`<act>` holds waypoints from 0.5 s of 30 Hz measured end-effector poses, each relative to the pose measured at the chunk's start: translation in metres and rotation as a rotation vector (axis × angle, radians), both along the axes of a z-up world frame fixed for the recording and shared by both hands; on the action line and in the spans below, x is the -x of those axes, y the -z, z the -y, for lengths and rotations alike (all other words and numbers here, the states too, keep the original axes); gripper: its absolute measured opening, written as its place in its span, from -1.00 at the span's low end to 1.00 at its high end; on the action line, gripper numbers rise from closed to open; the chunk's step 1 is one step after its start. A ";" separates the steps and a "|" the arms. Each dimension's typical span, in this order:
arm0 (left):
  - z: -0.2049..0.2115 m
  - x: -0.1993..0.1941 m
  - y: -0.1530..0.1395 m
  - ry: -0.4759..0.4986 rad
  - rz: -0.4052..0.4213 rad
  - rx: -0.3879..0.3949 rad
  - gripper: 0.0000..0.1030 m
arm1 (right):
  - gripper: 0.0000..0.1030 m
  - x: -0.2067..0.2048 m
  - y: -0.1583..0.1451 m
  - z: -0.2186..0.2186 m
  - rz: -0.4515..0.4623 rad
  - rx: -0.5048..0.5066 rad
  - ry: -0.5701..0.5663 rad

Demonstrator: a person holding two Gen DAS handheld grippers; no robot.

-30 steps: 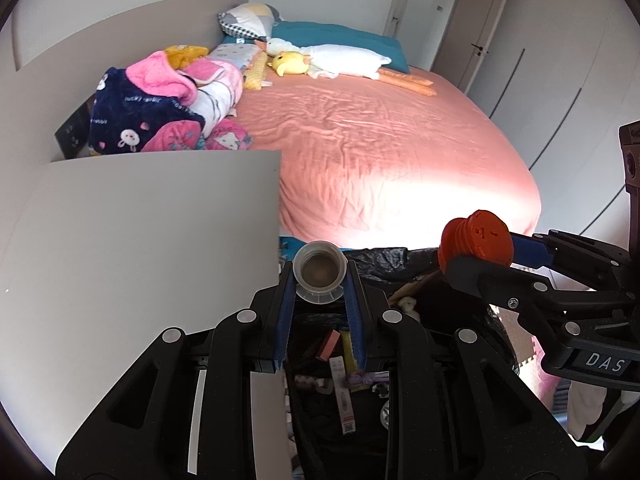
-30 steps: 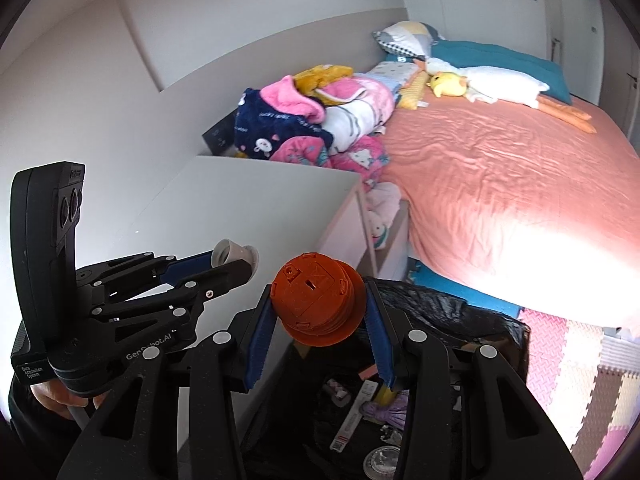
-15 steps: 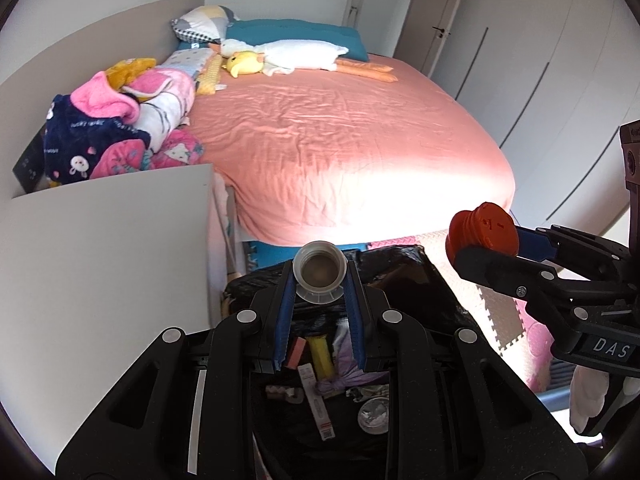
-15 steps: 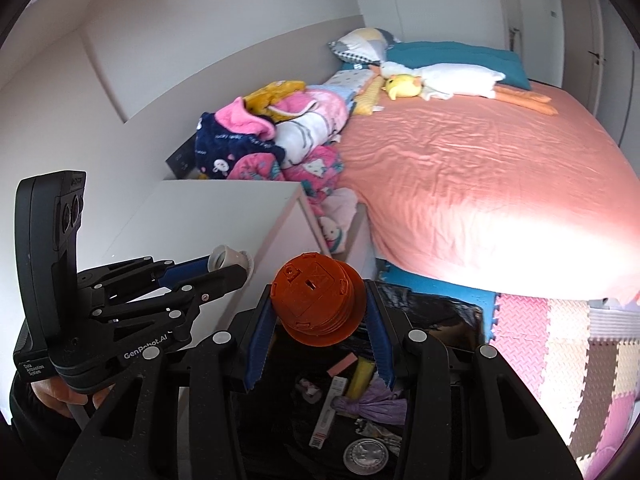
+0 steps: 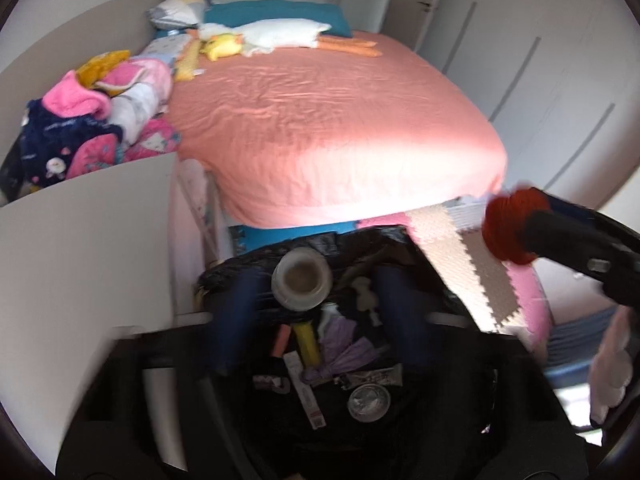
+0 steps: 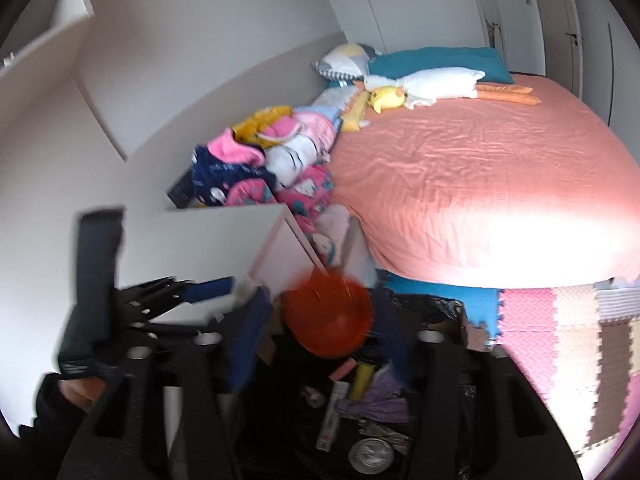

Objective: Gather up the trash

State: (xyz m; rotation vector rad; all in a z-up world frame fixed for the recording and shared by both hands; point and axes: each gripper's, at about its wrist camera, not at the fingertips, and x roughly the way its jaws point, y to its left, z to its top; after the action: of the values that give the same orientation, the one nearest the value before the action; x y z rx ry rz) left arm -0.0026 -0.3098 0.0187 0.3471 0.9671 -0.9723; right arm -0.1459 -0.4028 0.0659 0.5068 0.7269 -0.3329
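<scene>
The small clear cup [image 5: 302, 278], pinched between the left gripper [image 5: 316, 304] half a second ago, now hangs loose between its opening, wide-spread jaws above the black trash bag [image 5: 404, 240], its round mouth toward the camera and its axis along the fingers. The orange cap [image 6: 328, 314] likewise sits blurred between the right gripper's [image 6: 322, 344] opening jaws over the bag
</scene>
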 end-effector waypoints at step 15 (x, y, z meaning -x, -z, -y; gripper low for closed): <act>-0.007 -0.002 -0.003 -0.004 0.006 0.033 0.87 | 0.45 0.004 -0.012 0.001 0.024 0.033 0.018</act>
State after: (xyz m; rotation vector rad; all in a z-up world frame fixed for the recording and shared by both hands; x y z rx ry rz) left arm -0.0007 -0.3028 0.0218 0.3201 0.9447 -0.9815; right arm -0.1503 -0.4039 0.0778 0.4856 0.6933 -0.3546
